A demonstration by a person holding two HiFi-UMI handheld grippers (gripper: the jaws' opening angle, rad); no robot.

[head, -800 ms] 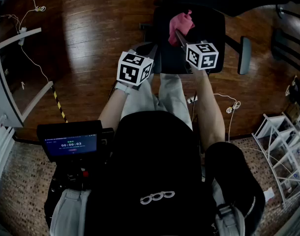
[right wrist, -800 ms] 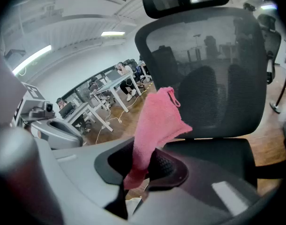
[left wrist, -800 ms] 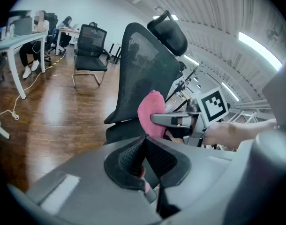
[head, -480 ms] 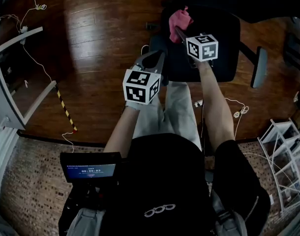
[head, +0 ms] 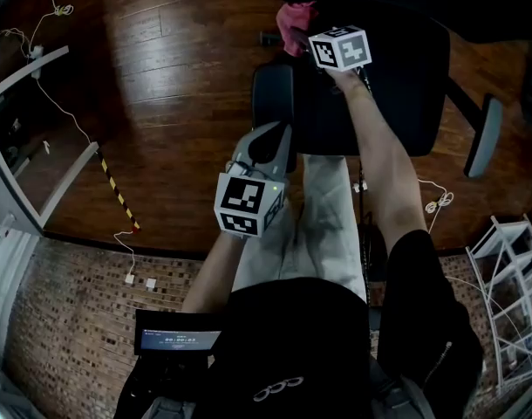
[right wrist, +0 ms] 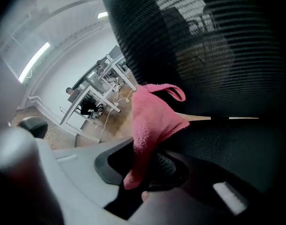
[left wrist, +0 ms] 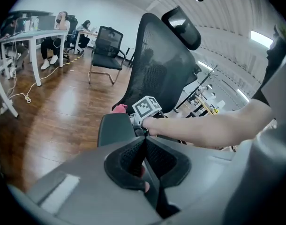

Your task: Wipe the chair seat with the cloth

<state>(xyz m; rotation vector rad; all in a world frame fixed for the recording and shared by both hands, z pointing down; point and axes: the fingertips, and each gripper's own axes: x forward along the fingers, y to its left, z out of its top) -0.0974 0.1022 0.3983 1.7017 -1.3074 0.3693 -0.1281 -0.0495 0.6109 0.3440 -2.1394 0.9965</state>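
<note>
Wood floor (head: 161, 85) all round, black chair seat (head: 397, 94) at top centre-right of the head view. The pink cloth (head: 292, 16) is at the seat's upper-left corner, pinched in the right gripper (head: 303, 37), so the bare seat runs right and downward from it. The left gripper (head: 266, 142) hangs lower by the armrest (head: 273, 103), jaws pressed together, empty.

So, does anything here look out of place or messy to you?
Nothing is spilled or broken. The pink cloth hangs bunched from the right gripper's shut jaws at the far corner of the chair seat, not spread flat. The left gripper is shut on nothing. White cables trail loose over the wooden floor.
</note>
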